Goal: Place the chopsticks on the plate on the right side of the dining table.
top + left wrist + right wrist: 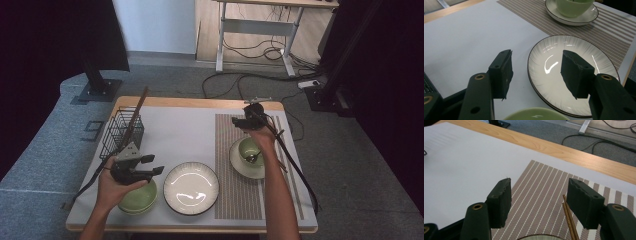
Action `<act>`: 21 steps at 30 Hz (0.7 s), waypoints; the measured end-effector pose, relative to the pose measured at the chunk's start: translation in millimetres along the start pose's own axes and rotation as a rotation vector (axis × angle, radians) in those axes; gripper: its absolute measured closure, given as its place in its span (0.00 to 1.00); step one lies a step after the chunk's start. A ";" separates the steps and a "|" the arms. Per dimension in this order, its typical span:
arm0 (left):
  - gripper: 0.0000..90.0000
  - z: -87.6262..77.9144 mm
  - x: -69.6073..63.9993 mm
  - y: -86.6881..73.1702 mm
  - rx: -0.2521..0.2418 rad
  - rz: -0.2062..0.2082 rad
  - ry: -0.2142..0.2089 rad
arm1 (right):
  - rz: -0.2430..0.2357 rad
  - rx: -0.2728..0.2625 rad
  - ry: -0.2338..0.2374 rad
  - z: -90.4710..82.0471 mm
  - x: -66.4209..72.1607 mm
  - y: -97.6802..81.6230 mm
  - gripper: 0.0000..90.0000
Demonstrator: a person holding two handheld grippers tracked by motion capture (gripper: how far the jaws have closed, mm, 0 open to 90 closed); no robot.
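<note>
Two brown wooden chopsticks [569, 220] lie lengthwise just beside the right tongs [541, 202], both tongs gaping wide and empty.

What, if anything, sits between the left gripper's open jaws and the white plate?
Nothing visible does. The left gripper hovers open over the near rim of the white plate, with only bare white mat between. The green bowl sits below the jaws, not in the path.
</note>
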State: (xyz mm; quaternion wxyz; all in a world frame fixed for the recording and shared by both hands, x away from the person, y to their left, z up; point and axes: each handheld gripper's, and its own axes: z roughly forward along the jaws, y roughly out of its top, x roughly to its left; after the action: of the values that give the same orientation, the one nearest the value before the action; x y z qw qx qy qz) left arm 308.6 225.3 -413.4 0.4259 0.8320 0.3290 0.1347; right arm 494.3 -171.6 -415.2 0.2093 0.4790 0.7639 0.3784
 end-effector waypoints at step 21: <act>0.47 2.8 -0.7 -0.6 0.010 0.004 -0.004 | 0.056 0.086 0.015 31.1 -13.7 -10.8 0.40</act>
State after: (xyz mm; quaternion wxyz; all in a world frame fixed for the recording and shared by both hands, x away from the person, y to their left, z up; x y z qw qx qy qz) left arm 309.3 223.4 -415.5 0.4223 0.8351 0.3269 0.1322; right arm 515.6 -174.8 -443.7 0.1722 0.5058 0.7675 0.3543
